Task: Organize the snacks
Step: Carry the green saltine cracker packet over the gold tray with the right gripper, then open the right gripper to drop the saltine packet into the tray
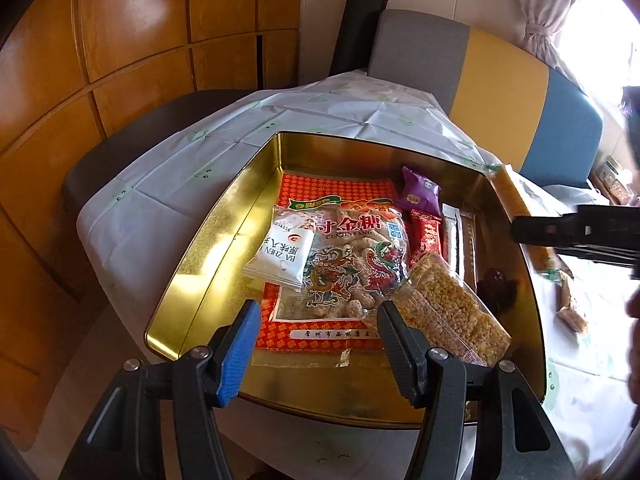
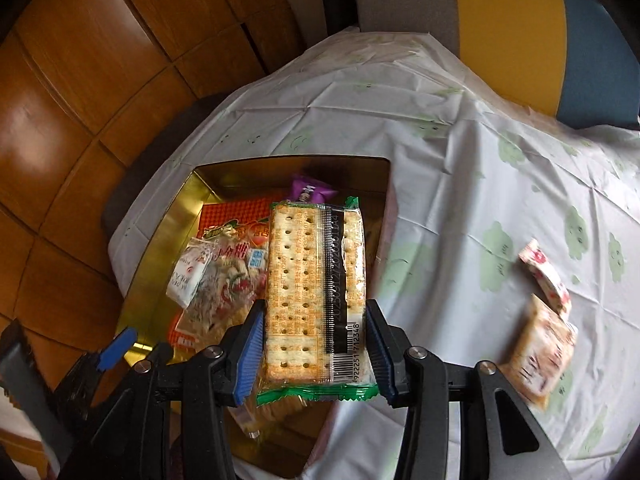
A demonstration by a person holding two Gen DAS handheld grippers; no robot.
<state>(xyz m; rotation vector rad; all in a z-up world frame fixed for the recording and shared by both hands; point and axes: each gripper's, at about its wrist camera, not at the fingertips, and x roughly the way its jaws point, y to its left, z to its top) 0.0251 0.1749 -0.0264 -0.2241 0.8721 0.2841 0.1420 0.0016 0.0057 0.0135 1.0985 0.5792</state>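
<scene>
A gold tin [image 1: 208, 248] on the table holds a big candy bag [image 1: 348, 256], a white packet [image 1: 280, 252], a purple packet [image 1: 418, 192], a red packet [image 1: 426, 236] and a puffed-rice pack [image 1: 452, 312]. My left gripper [image 1: 318, 312] hangs open over the tin's near end, nothing between its fingers. My right gripper [image 2: 316, 312] is shut on a green-edged cracker pack [image 2: 312, 248], held in the air above the tin's [image 2: 168, 232] right side. In the left wrist view that cracker pack [image 1: 516, 200] shows at the tin's right rim.
Two small wrapped snacks [image 2: 546, 276] [image 2: 540, 356] lie on the white tablecloth [image 2: 440, 160] right of the tin. A bench with grey, yellow and blue cushions [image 1: 504, 72] stands behind the table; wooden panels [image 1: 120, 60] lie to the left.
</scene>
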